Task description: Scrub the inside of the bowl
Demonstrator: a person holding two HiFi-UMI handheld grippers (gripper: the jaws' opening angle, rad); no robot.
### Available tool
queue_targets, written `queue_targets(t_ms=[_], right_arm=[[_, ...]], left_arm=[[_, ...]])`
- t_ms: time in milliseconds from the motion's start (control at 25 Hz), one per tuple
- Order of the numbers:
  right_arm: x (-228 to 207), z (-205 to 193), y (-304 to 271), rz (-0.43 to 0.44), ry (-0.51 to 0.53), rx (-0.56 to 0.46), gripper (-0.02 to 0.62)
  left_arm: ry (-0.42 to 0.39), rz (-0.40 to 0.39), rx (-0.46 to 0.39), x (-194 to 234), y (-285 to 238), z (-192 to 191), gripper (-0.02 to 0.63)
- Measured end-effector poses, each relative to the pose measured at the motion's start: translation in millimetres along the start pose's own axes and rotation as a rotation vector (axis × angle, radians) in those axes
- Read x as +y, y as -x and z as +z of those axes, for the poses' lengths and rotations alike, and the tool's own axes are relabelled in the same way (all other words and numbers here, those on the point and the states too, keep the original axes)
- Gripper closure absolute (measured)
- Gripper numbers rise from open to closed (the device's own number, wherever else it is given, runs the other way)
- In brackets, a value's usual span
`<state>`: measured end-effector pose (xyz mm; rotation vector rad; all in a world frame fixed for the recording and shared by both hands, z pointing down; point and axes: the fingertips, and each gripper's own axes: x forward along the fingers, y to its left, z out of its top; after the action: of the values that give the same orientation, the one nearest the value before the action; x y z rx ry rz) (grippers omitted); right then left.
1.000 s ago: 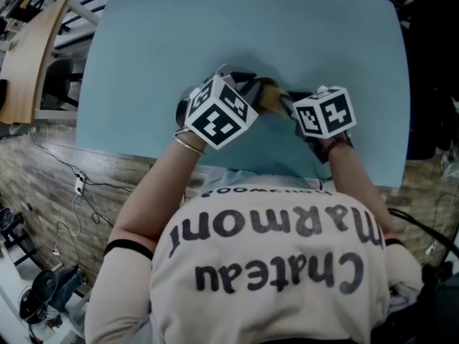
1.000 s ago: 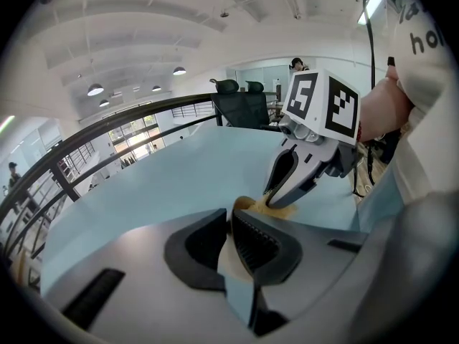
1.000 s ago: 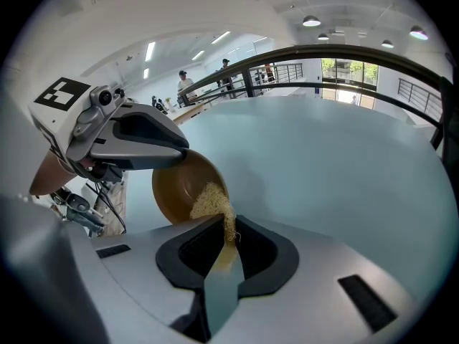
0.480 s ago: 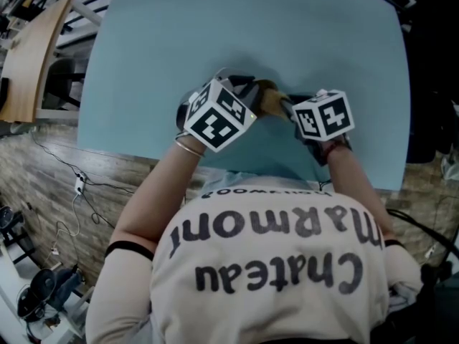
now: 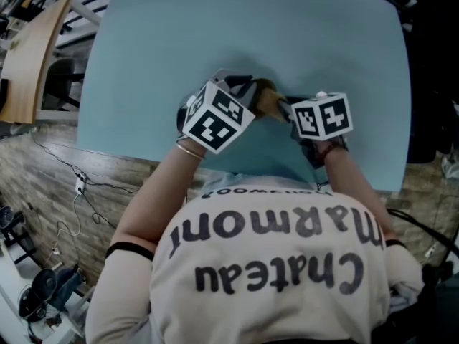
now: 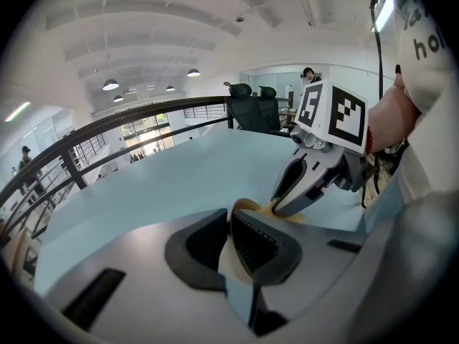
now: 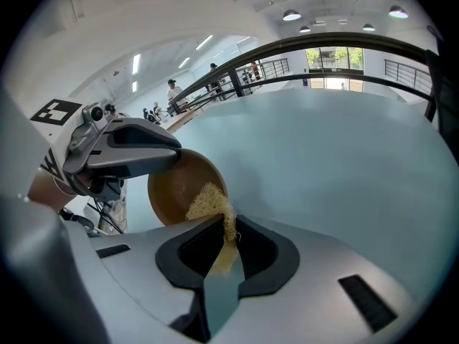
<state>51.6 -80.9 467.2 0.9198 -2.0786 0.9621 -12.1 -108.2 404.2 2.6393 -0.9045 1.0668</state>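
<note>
A brown bowl point(image 7: 172, 192) is tilted above the light blue table point(image 5: 237, 27), its rim point(image 6: 242, 206) caught between the jaws of my left gripper point(image 6: 229, 244). Those jaws are closing on the rim. My right gripper point(image 7: 224, 246) is shut on a pale fibrous scrubber point(image 7: 209, 201), which presses against the bowl's inner wall. In the head view the bowl point(image 5: 265, 97) shows only as a small brown patch between the left gripper point(image 5: 240, 88) and the right gripper point(image 5: 285, 107); most of it is hidden by their marker cubes.
The table's near edge point(image 5: 143, 153) runs just below my hands, with a brick-patterned floor and cables point(image 5: 72, 185) beyond. A wooden board point(image 5: 29, 56) lies off the left. Railings and office chairs point(image 6: 251, 113) stand past the table's far side.
Both grippers shifted slightly: the left cube turned a little and the right gripper edged left toward the bowl. Both grips stay as they were.
</note>
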Motion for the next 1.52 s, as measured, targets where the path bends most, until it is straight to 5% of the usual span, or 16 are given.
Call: queue_targets(t_ms=[600,1160,1520], right_arm=[[11,-3,-9,0.015,-0.086,0.003,0.526],[20,-9,-16,0.046,-0.157,0.004,0.526],[32,-12,-18,0.068,-0.174,0.009,0.526]], left_arm=[[0.108,0.035,-0.027,11,8,-2,0.583],[0.345,0.093,-0.125,22,18,-14,0.580],[0.411,0.105,-0.152,23,26,-17,0.577]])
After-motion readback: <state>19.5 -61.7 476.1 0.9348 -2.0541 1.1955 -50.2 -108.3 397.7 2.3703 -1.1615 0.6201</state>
